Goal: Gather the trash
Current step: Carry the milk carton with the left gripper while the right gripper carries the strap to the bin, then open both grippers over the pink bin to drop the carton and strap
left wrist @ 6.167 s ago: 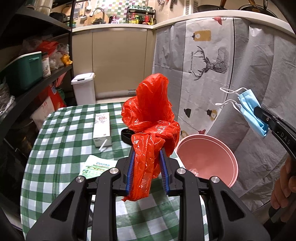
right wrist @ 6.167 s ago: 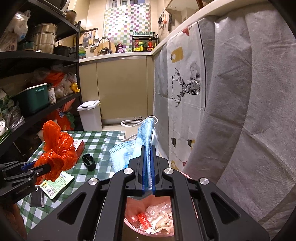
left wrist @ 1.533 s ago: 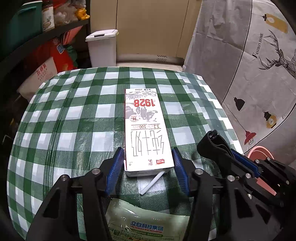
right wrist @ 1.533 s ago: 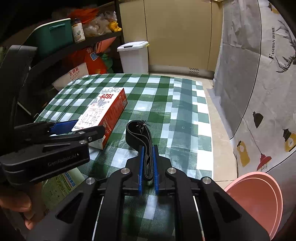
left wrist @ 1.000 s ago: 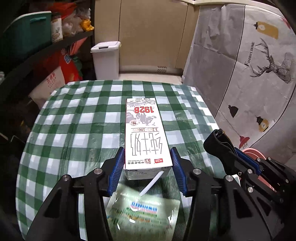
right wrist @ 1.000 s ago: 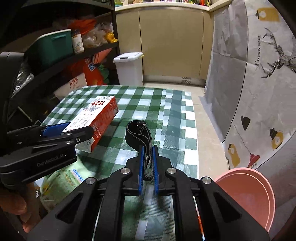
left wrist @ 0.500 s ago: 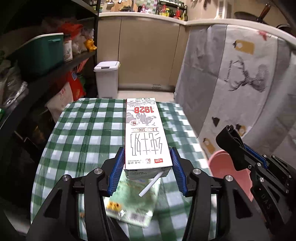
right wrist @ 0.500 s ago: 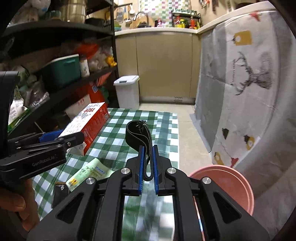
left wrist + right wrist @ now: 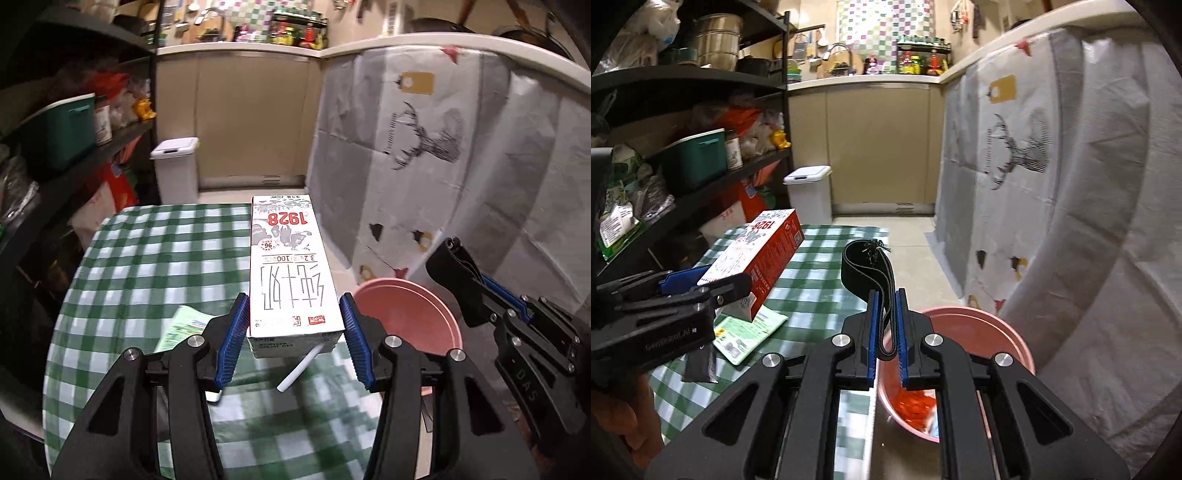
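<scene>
so you've got both grippers loaded: your left gripper (image 9: 293,341) is clamped on the milk carton (image 9: 291,273), held clear of the checked table (image 9: 147,266), and your right gripper (image 9: 886,332) is pinched on the black strap loop (image 9: 868,266). the pink bin (image 9: 979,332) sits low and to the right, just under the right gripper's tips — the nearer one. the carton's long axis runs straight ahead, straw end toward you; the strap loop points forward too.

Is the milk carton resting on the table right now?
No: the milk carton is clamped in the left gripper, lifted clear above the checkered table.
</scene>
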The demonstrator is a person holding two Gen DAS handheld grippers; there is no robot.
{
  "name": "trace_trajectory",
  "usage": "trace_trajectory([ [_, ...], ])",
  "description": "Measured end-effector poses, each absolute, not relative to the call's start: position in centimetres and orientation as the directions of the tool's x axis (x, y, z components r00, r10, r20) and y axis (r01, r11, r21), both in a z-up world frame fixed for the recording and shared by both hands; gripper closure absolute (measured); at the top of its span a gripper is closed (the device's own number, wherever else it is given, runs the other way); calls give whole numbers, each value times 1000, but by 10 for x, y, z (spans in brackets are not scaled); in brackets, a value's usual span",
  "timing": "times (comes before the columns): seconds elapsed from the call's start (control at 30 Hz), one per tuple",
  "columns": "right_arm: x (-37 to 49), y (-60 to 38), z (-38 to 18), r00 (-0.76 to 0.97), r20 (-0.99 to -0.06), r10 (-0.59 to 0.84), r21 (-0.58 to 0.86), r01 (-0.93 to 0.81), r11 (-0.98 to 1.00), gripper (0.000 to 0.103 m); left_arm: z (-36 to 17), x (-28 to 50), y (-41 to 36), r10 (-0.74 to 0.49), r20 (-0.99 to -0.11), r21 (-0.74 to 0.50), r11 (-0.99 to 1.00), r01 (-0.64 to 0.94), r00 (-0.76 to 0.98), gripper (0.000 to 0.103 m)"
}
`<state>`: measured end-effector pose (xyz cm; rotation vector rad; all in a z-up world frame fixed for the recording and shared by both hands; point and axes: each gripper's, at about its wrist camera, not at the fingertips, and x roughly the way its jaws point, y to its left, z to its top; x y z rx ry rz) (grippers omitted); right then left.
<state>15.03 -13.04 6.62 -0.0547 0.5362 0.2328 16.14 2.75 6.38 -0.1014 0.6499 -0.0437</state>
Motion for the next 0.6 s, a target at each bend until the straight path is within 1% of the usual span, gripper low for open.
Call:
trace_trajectory([
  [0.3,161,-175,59,843,-521,135,29,-140,990,94,53,167,-21,-137,-607,-104,990,93,782,54],
  [0.6,171,-201,48,834,-543,97,57,-78,995,94,44,175,-49,-179,-618,-116,984,137,765,54],
])
